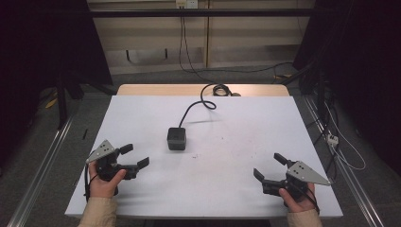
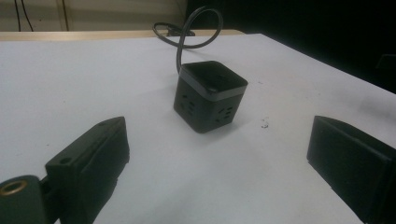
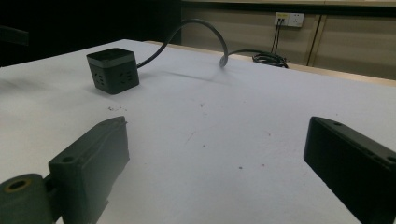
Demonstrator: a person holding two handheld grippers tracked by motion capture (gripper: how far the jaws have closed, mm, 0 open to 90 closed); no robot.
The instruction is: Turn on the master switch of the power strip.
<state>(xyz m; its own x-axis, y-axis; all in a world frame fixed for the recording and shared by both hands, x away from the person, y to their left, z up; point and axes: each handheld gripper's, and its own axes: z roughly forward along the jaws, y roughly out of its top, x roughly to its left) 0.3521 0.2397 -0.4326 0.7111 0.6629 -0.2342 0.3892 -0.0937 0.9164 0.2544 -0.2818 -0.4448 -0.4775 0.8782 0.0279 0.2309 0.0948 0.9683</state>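
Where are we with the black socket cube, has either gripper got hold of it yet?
Nothing looks done yet. The socket cube sits untouched mid-table, cable trailing back. Left gripper and right gripper are both open and empty, either side, the left one nearer. Approach and grasp remain.

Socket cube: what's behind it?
Behind the socket cube, its black cable loops up and runs to the table's far edge. Where the cable joins the cube's back is hidden.
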